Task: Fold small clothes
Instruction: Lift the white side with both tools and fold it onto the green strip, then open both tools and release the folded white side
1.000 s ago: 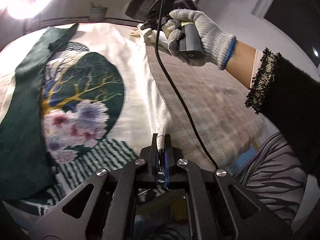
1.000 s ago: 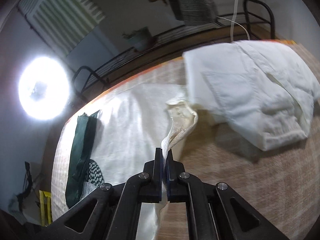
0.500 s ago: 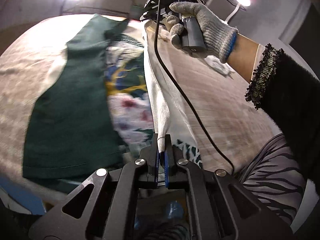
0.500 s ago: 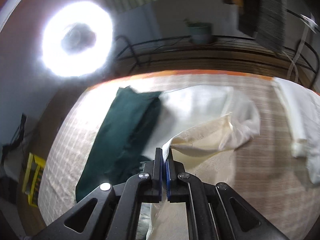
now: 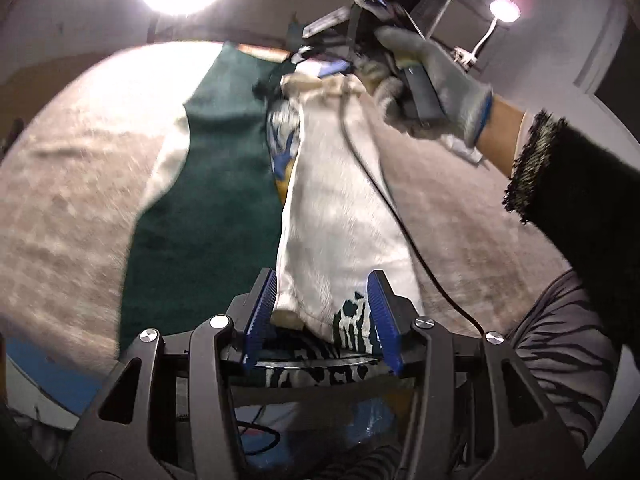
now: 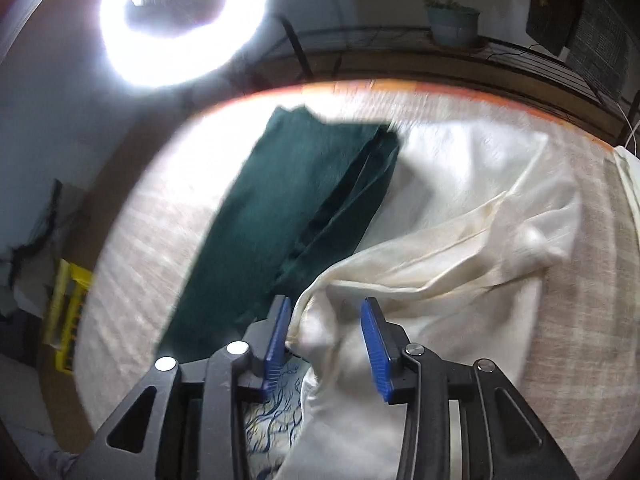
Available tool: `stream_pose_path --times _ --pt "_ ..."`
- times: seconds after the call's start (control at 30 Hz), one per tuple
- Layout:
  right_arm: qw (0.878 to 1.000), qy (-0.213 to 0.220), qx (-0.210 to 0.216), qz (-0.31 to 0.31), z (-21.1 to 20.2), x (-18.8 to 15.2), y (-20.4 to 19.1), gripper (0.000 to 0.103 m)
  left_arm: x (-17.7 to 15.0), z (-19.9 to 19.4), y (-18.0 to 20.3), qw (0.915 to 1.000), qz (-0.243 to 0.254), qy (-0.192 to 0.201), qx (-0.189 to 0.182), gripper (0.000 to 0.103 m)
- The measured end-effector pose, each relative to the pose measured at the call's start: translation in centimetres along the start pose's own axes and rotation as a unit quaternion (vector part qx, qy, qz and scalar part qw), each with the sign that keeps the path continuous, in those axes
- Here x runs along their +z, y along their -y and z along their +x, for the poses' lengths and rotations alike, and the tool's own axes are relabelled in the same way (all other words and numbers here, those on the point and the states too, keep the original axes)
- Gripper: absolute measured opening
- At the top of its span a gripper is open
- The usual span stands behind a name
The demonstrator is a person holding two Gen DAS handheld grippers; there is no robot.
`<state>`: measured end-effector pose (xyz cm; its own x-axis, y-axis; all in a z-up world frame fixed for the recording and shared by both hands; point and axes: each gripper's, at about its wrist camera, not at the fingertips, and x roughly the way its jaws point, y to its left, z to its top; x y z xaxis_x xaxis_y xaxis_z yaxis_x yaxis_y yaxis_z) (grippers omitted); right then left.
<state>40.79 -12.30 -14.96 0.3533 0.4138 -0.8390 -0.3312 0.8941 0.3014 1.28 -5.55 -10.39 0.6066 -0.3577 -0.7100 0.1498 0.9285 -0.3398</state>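
Observation:
A small garment, cream (image 5: 340, 208) with a dark green panel (image 5: 224, 184) and a printed pattern, lies on the beige woven table (image 5: 72, 200). Its cream right half is folded over toward the green side. My left gripper (image 5: 322, 308) is open, its blue pads on either side of the near cream hem. In the right wrist view the right gripper (image 6: 326, 338) is open over the cream fabric (image 6: 440, 280), next to the green panel (image 6: 288, 208). The gloved hand holding the right gripper (image 5: 432, 80) shows at the garment's far end.
A ring light (image 6: 180, 20) glares beyond the table's far edge (image 6: 400, 86). A potted plant (image 6: 452, 20) stands on a dark rack behind. Another white garment edge (image 6: 628, 176) lies at the right. A yellow object (image 6: 68, 316) sits below the table's left side.
Both grippers were shut on the cream edge and carried it over toward the green side. Now both have opened and let the fabric go, and it lies folded.

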Motion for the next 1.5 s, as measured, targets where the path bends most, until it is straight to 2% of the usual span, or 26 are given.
stream_pose_path --times 0.07,0.1,0.2,0.3,0.43,0.5,0.6,0.8,0.87,0.9,0.97,1.0,1.03,1.1,1.27,1.37,1.5 --pt "0.999 0.034 0.02 0.029 -2.5 0.4 2.1 0.055 0.4 -1.2 -0.3 0.9998 0.004 0.02 0.001 0.049" --pt "0.997 0.051 0.02 0.048 -3.5 0.5 3.5 0.056 0.6 -1.7 -0.6 0.9996 0.002 0.028 0.001 0.048" --pt "0.988 0.085 -0.004 0.132 -5.6 0.3 8.8 0.056 1.2 -2.3 -1.8 0.9989 -0.011 0.046 0.0 0.049" --pt "0.975 0.088 -0.031 0.204 -5.5 0.0 13.4 0.055 1.6 -1.6 -2.9 0.998 -0.038 0.05 0.0 0.048" --pt "0.959 0.083 -0.003 0.269 -4.2 -0.1 16.6 0.055 1.6 -0.9 -4.0 0.9971 -0.066 0.039 0.001 0.048" --pt "0.956 0.086 -0.014 0.28 -3.9 0.3 16.8 0.054 1.7 -0.6 -4.3 0.9969 -0.069 0.037 0.007 0.048" --pt "0.965 0.091 -0.013 0.246 -3.5 1.8 14.8 0.053 1.7 -0.1 -4.6 0.9965 -0.075 0.036 0.009 0.048" --pt "0.983 0.039 -0.029 0.18 -0.4 3.7 10.2 0.053 1.4 0.8 -5.1 0.9957 -0.09 0.02 0.0 0.048" --pt "0.985 0.025 -0.055 0.159 1.0 4.0 9.3 0.052 1.4 0.8 -4.9 0.996 -0.088 0.019 0.001 0.048" --pt "0.986 0.017 -0.074 0.147 1.6 4.1 9.1 0.036 1.4 0.8 -4.9 0.9961 -0.086 0.018 0.002 0.048" --pt "0.986 0.005 -0.118 0.115 2.6 4.0 8.4 0.013 1.5 0.8 -4.9 0.9961 -0.086 0.018 0.003 0.048" --pt "0.986 0.011 -0.131 0.103 2.5 4.0 8.2 0.005 1.5 0.7 -5.1 0.9957 -0.09 0.02 0.001 0.048" --pt "0.987 0.016 -0.125 0.102 2.1 4.2 8.2 0.002 1.5 0.6 -5.2 0.9952 -0.095 0.022 -0.001 0.048" --pt "0.987 0.041 -0.118 0.1 0.7 4.6 7.8 0.001 1.6 0.5 -5.6 0.9944 -0.103 0.024 -0.005 0.048" --pt "0.991 0.093 -0.094 0.033 -2.4 6.2 4.8 0.0 1.6 0.3 -6.2 0.9924 -0.119 0.027 -0.011 0.048" --pt "0.992 0.09 -0.091 -0.015 -1.5 7.7 2.3 0.0 1.7 0.3 -6.3 0.9924 -0.12 0.028 -0.006 0.048" --pt "0.992 0.085 -0.084 -0.05 2.0 9.8 -0.2 0.0 1.8 0.5 -6.8 0.9913 -0.128 0.029 0.001 0.048"
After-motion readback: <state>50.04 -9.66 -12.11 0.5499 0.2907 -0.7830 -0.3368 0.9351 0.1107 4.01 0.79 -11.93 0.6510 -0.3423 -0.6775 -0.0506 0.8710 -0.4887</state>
